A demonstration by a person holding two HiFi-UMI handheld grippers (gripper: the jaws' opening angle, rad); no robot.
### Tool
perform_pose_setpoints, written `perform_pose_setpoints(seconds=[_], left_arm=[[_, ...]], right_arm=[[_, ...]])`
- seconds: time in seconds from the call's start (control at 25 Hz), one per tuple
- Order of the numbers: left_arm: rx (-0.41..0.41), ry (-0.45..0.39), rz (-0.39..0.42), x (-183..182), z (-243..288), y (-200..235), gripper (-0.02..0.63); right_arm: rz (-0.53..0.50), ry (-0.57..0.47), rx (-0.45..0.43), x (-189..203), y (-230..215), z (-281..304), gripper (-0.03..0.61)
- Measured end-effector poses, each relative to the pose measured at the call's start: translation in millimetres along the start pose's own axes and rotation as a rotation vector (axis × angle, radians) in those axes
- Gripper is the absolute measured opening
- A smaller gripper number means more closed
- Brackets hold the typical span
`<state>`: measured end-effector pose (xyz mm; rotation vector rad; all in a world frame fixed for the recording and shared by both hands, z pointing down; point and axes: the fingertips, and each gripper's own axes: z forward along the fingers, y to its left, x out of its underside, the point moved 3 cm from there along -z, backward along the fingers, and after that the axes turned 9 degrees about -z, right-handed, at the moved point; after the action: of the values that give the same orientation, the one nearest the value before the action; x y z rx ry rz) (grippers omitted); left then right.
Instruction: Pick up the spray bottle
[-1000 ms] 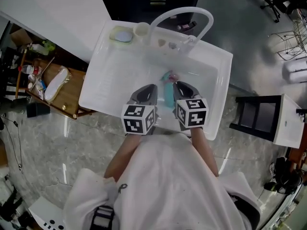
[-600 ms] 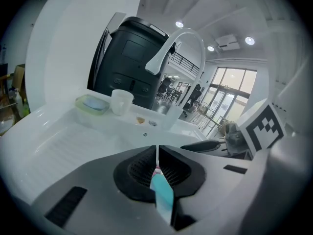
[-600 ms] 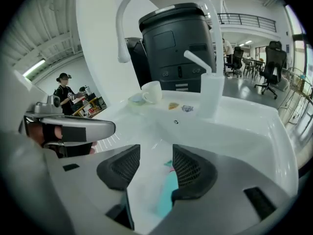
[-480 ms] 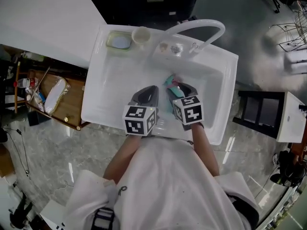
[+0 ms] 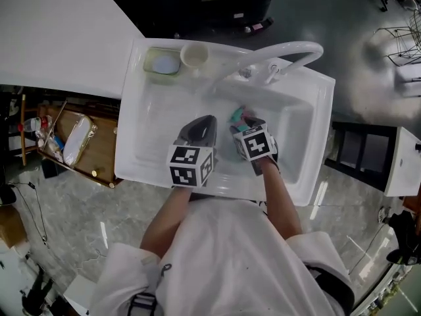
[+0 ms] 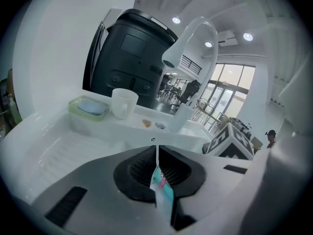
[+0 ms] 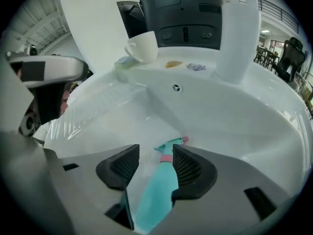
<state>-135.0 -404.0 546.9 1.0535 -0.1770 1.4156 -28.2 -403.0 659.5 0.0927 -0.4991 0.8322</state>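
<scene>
The spray bottle point(image 7: 161, 180), teal with a pink collar and a pink nozzle tip, lies flat on the floor of the white sink point(image 5: 309, 130), with its nozzle towards the back wall. My right hand-held gripper point(image 7: 155, 153) stands over it. Its jaws have just been opening and are now apart, with the neck of the bottle between them. The right pad is just beside the pink collar and I cannot tell if it touches, while the left pad has a clear gap to the bottle, so nothing is gripped. My left hand-held gripper point(image 6: 156, 153) is near, on the left side, with its jaws closed together. In the narrow slit under its pads a sliver of teal and pink shows. Past the nozzle there is free basin floor up to the back wall with the small overflow hole point(image 7: 176, 88). On the right the basin wall is near my right hand-held gripper. On the left the floor is open as far as the ribbed draining part point(image 5: 148, 124). On the back rim stand a cup point(image 5: 195, 55) and a soap dish point(image 5: 162, 62), and the faucet point(image 5: 289, 50) arches above that rim.
</scene>
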Motion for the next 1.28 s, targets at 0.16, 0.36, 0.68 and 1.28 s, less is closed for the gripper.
perform_pose_setpoints(seconds=[0.16, 0.36, 0.68, 1.28], left_arm=[[0.001, 0.010, -0.014, 2, 4, 3, 0.035], [0.015, 0.033, -0.015, 12, 6, 0, 0.035], [0.067, 0.075, -0.031, 35, 6, -11, 0.035], [0.077, 0.089, -0.030, 45, 6, -9, 0.035]], right_arm=[[0.024, 0.054, -0.015, 12, -1, 19, 0.210], [0.020, 0.065, -0.001, 16, -7, 35, 0.215], [-0.016, 0.162, -0.006, 33, -9, 53, 0.218], [0.008, 0.250, -0.043, 44, -15, 70, 0.230]])
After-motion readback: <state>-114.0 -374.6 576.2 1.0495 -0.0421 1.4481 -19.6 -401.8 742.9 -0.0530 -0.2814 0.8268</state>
